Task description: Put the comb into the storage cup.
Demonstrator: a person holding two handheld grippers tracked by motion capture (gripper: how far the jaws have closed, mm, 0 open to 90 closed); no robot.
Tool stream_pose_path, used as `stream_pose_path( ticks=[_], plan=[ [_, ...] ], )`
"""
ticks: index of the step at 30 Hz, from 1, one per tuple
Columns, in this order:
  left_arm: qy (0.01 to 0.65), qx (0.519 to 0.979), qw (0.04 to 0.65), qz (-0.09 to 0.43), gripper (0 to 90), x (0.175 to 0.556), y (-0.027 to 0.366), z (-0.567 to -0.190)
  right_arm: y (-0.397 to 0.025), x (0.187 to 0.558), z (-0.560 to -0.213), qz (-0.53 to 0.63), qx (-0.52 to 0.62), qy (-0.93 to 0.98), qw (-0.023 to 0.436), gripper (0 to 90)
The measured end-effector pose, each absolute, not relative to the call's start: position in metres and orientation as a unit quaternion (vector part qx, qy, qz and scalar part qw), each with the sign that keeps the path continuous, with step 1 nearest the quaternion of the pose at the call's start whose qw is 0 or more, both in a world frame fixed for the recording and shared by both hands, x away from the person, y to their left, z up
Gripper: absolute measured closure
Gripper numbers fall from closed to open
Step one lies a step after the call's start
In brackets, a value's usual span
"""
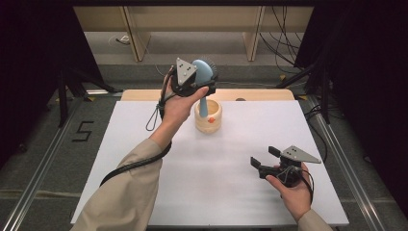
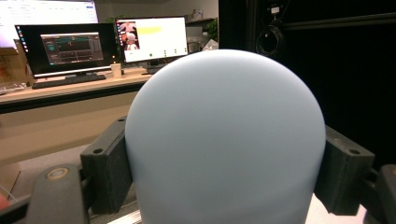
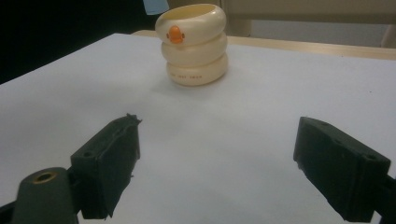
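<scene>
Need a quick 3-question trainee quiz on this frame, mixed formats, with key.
1. True or false: the left gripper is shut on the blue brush.
2. The brush handle's lower end is: A) flat on the table B) in or just above the cream holder C) in the right gripper.
3. Fill in: the right gripper's jaws stand ____.

Key: 1 true; 2 B; 3 open, nothing between them.

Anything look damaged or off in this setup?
One thing: in the right gripper view, a pad of the right gripper has a ragged, torn-looking top corner, while the other pad's edge is clean. Otherwise nothing stands out: the cream holder stands upright on the table, and the left gripper holds the blue brush squarely.
</scene>
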State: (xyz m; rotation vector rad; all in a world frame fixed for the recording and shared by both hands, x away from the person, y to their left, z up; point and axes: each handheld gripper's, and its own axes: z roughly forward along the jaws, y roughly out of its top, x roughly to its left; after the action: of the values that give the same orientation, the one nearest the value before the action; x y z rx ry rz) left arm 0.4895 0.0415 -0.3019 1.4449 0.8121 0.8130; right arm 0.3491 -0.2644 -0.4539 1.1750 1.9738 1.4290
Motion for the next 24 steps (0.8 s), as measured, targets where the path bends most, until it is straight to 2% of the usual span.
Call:
stream_pose_path(
  ticks=[9,24],
  plan=[
    [0.353,0.623,0.608,0.345,19.5,0.494,0.035,-0.304,-0.266,0.348,-0.454,0.516,0.425,0.711,0.218,15.6],
    [0.344,0.623,0.601,0.363,19.5,0.502,0.029,-0.304,-0.266,0.348,-0.454,0.518,0.426,0.710,0.216,15.6]
  ],
)
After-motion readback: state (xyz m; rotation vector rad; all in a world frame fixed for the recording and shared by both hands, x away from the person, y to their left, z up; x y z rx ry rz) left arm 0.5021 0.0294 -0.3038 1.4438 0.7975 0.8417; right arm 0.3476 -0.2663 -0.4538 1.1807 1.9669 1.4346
